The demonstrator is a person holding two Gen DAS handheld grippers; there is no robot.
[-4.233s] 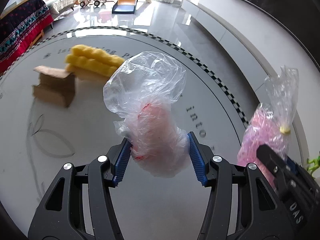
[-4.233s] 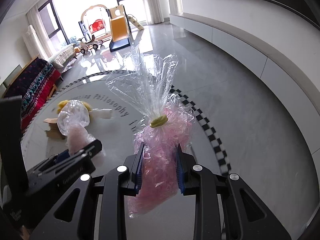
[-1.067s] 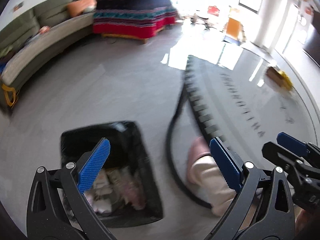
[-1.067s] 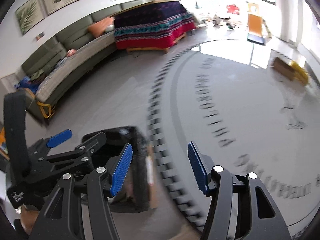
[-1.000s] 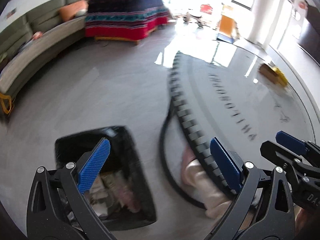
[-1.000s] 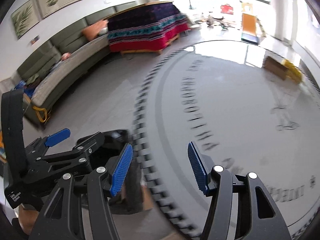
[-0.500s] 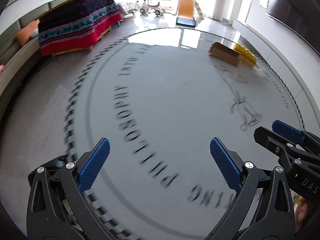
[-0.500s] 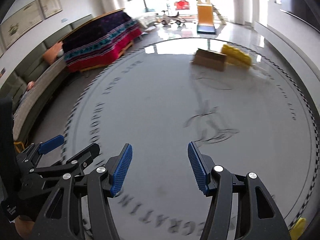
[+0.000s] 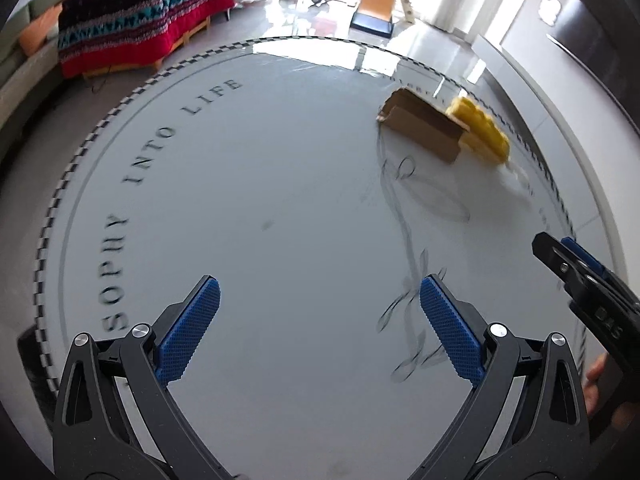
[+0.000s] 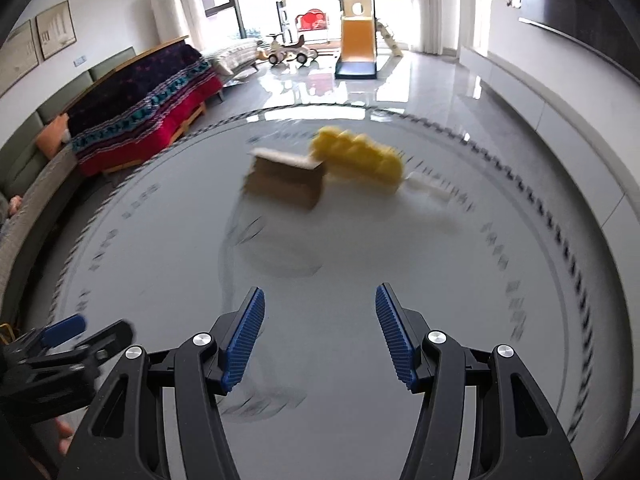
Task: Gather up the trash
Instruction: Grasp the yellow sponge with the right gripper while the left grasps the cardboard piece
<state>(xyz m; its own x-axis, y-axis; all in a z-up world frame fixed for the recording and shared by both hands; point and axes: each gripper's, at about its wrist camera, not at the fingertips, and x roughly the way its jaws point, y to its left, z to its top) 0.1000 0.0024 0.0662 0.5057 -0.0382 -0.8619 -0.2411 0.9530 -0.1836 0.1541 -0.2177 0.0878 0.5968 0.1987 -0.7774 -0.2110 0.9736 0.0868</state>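
Two items remain at table's (image 9: 280,200) far edge: cardboard box (image 10: 286,182), yellow foam piece (image 10: 360,158) touching it. My left gripper (image 9: 316,320) and right gripper (image 10: 318,336) spread, empty; grabbing one risks knocking the other off.

The right gripper (image 10: 318,330) is hovering over the round grey table (image 10: 360,380) with its blue-padded jaws spread wide and nothing sitting between them. Ahead of it, toward the far side of the table, a brown cardboard box (image 10: 285,184) is lying just beside a lumpy yellow item (image 10: 358,158), both blurred, with a small white scrap (image 10: 426,186) lying close by on the right. The left gripper (image 10: 66,340) is showing at the lower left edge, its tips also parted.
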